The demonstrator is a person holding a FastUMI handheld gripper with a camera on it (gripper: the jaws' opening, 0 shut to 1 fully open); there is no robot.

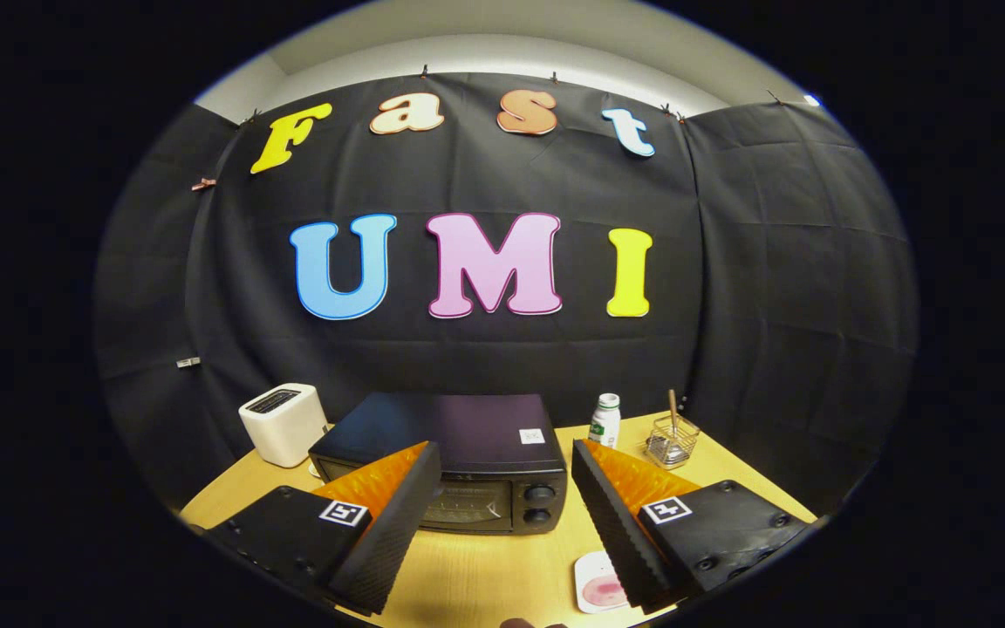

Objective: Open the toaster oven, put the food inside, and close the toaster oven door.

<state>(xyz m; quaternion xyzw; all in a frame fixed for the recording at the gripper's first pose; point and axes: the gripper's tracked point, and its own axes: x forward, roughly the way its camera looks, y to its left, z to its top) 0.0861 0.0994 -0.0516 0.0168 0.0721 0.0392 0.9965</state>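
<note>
- My gripper [502,488] is spread wide and holds nothing; the black toaster oven [459,458] sits on the wooden table [485,576] just beyond the fingers, door apparently closed.
- The food looks to be the pinkish item on a small white plate [594,583] beside my right finger; I can't identify it.
- Risk: reaching for the door handle from this height, I may slip off it or shove the oven toward the white toaster [283,423].
- Swinging right could knock the plate, the bottle [605,420] or the wire holder [671,440].

Wooden table [485,567] carries toaster oven [459,462], toaster [283,423], bottle [605,420], wire basket [671,440], plate [598,583].
</note>
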